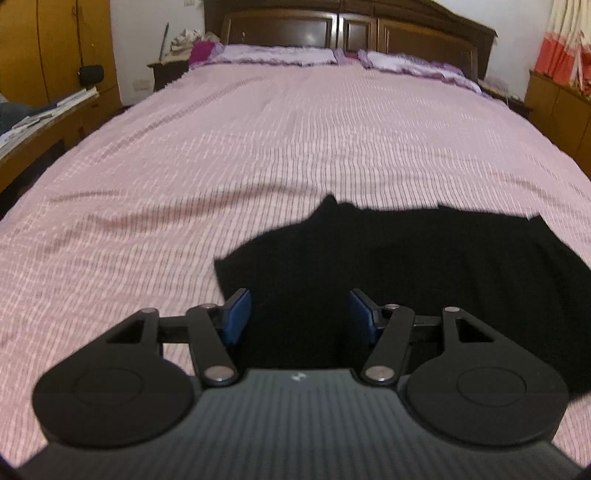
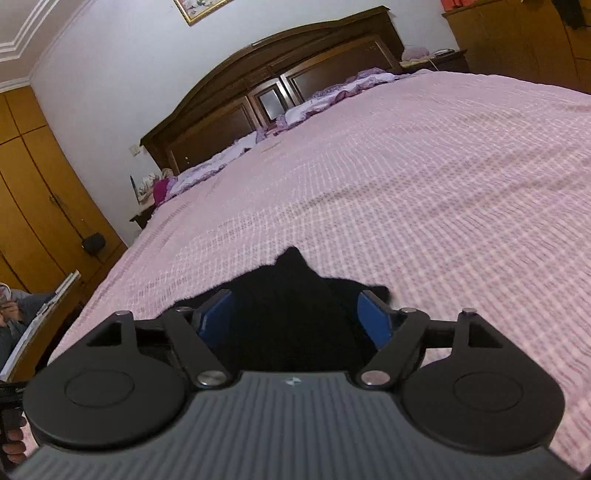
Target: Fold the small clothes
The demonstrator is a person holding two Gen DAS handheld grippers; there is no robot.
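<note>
A small black garment point(image 1: 406, 266) lies spread on the pink bedspread point(image 1: 258, 147) near the bed's foot. My left gripper point(image 1: 300, 299) is open, its blue pads point(image 1: 236, 314) wide apart over the garment's left part, with black cloth showing between them. In the right wrist view the same black garment point(image 2: 291, 295) fills the gap of my right gripper point(image 2: 295, 302), which is also open, blue pads point(image 2: 375, 317) on either side of the cloth. One pointed corner of the garment sticks out beyond the right fingers. Whether either gripper touches the cloth is not clear.
The bed runs back to lilac pillows point(image 1: 280, 55) and a dark wooden headboard point(image 1: 332, 29). Yellow wardrobes point(image 2: 44, 184) and a desk with papers point(image 1: 44, 110) stand to the left. A seated person point(image 2: 11, 306) is at the left edge.
</note>
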